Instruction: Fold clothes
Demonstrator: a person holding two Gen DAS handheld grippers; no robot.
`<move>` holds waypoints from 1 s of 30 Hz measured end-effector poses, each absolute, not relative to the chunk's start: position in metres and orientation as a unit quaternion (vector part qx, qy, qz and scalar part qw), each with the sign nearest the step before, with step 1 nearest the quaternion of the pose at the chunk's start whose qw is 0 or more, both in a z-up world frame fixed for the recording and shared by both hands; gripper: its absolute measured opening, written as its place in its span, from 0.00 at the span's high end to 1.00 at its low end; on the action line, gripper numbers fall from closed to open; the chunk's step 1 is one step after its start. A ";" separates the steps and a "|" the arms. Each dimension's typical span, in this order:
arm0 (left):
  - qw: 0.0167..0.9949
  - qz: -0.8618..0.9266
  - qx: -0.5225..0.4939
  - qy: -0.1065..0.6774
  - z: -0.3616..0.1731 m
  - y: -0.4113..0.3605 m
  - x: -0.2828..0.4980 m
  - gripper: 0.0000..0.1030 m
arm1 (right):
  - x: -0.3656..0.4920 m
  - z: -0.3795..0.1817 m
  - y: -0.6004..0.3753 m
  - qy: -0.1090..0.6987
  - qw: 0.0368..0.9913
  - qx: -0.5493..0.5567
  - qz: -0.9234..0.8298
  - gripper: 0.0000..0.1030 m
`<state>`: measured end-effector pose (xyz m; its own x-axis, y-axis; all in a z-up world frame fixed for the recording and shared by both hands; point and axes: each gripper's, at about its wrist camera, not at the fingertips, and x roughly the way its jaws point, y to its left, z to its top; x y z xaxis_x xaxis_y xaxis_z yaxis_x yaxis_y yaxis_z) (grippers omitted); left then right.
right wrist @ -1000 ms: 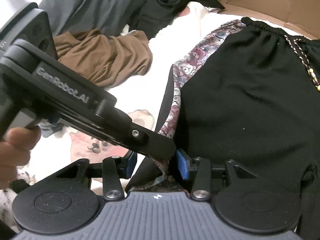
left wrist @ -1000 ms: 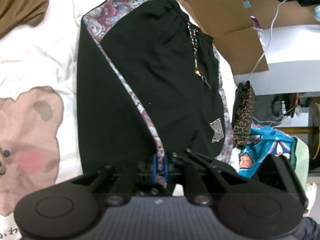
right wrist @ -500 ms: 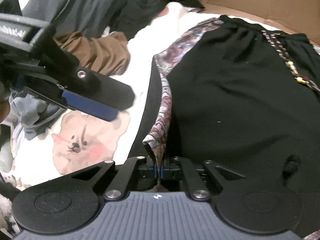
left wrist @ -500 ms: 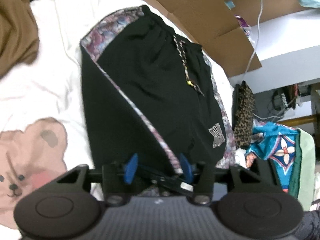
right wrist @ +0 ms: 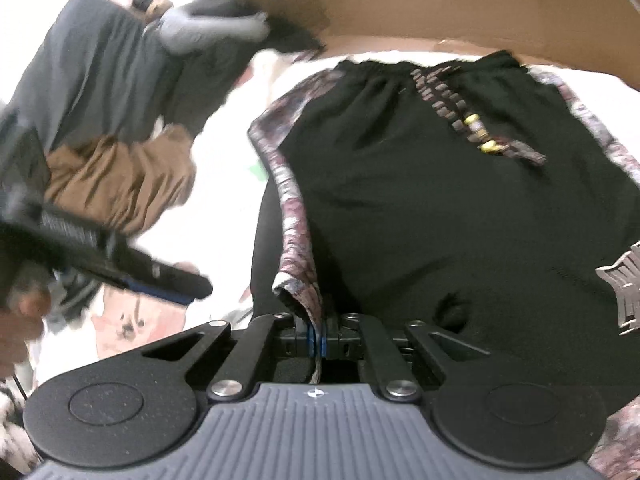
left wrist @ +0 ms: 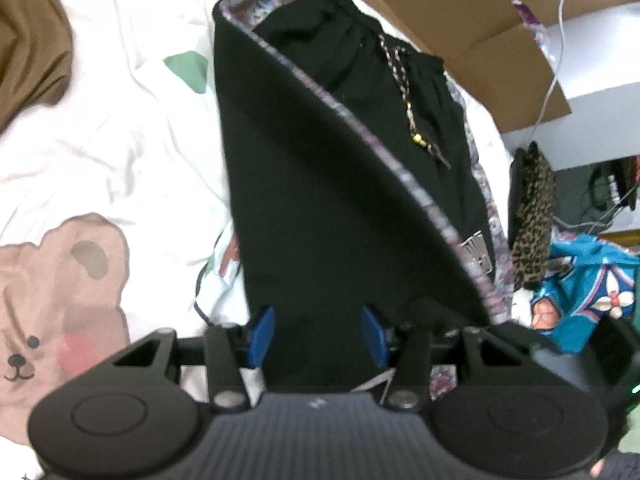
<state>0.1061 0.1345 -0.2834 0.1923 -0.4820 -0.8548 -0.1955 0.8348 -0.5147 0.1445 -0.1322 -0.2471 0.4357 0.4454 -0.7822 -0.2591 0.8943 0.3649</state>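
We had the black shorts spread on the white sheet, the one printed with a pink-brown bear, and they lay between the heap of other clothes on one side and the cardboard along the far edge. The shorts were plain black in the body, with a gathered waistband at the far end and a twisted drawstring tipped with yellow beads lying down the front. A patterned strip in dull pinks and purples ran down each outer seam, and a pale square badge sat low on one leg. One side was lifted and drawn across the rest, so its dark underside showed as a broad slanted panel edged by the patterned strip. Our right gripper was pinched tight on the hem corner of that patterned strip, the blue pads pressed together on the cloth. Our left gripper stood half spread, its blue pads apart with black cloth seen between them but not squeezed; in the right view it hung off to the side over the sheet, away from the shorts. A brown garment and a grey one lay crumpled beyond the shorts, and a bright blue flowered cloth lay near the leopard-print piece.
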 end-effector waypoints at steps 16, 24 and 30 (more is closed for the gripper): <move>0.672 -0.148 -0.093 0.719 -0.295 0.038 0.132 0.48 | 0.150 -0.196 -0.249 0.409 0.883 0.153 0.172 0.99; 0.641 -0.163 -0.036 0.750 -0.314 -0.017 0.137 0.48 | 0.133 -0.196 -0.307 0.396 0.886 0.209 0.120 0.99; 0.626 -0.169 -0.032 0.761 -0.332 -0.037 0.128 0.48 | 0.120 -0.212 -0.340 0.401 0.884 0.229 0.074 0.99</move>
<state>0.1285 -0.0374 -0.3315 -0.2146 -0.2600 -0.9415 0.1639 0.9407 -0.2971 0.1202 -0.3398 -0.2118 0.6669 0.3140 -0.6757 0.0537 0.8842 0.4640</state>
